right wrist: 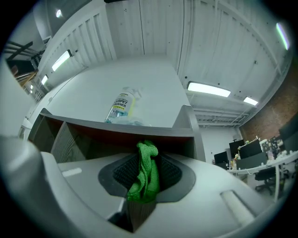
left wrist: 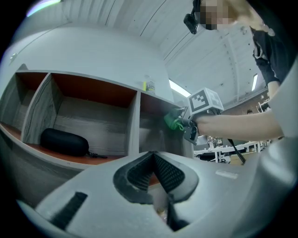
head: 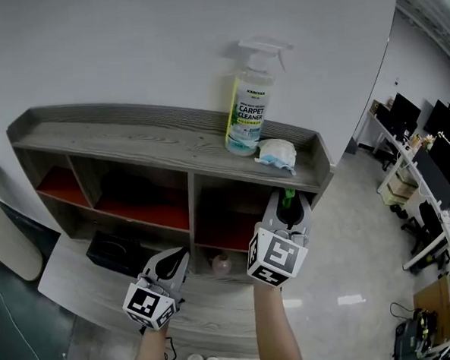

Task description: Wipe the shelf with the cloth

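A grey wooden shelf (head: 131, 139) with red-floored compartments stands against the white wall. My right gripper (head: 287, 202) is shut on a green cloth (right wrist: 145, 174), held just below the front edge of the shelf top at its right end. The cloth (head: 288, 197) pokes up from the jaws, also visible as a green cloth (left wrist: 173, 122) in the left gripper view. My left gripper (head: 171, 264) hangs lower, in front of the bottom ledge, jaws closed with nothing between them (left wrist: 156, 179).
A carpet cleaner spray bottle (head: 249, 105) and a crumpled white-blue rag (head: 277, 154) stand on the shelf top. A black case (left wrist: 64, 142) lies in a middle compartment, a pinkish round object (head: 221, 264) sits lower. Desks with monitors (head: 428, 148) are at the right.
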`<state>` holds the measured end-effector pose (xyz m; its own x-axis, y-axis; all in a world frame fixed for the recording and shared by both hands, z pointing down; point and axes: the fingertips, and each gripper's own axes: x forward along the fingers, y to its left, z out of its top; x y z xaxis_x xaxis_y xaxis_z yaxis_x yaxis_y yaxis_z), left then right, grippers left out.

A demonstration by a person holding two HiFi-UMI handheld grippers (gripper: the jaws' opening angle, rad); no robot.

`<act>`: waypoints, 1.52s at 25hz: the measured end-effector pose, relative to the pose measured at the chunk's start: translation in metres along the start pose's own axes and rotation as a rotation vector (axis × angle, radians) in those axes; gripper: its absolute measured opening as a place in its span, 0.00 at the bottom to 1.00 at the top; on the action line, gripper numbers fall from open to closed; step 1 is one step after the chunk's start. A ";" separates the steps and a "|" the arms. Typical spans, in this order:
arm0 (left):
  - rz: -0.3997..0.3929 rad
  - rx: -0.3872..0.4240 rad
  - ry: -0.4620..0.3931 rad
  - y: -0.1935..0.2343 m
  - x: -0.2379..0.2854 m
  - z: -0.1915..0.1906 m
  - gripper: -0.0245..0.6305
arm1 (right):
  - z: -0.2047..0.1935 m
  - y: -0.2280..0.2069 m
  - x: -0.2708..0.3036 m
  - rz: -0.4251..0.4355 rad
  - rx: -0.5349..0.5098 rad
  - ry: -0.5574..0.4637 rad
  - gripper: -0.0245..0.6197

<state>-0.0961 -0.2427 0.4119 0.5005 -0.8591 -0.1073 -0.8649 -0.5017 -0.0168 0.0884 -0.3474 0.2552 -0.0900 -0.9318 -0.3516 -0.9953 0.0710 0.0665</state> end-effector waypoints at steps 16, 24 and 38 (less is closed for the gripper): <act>-0.013 -0.019 -0.001 -0.003 0.003 -0.005 0.04 | -0.013 0.025 -0.014 0.038 -0.863 0.098 0.20; -0.043 -0.028 -0.001 -0.011 0.008 -0.008 0.04 | -0.031 0.021 -0.013 0.077 -1.115 0.127 0.20; -0.054 -0.039 0.008 -0.014 0.004 -0.014 0.04 | -0.105 0.023 -0.043 0.197 -1.126 0.285 0.20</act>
<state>-0.0809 -0.2405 0.4257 0.5466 -0.8315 -0.0992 -0.8346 -0.5506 0.0163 0.0737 -0.3431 0.3700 -0.0845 -0.9959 -0.0311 -0.3587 0.0013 0.9334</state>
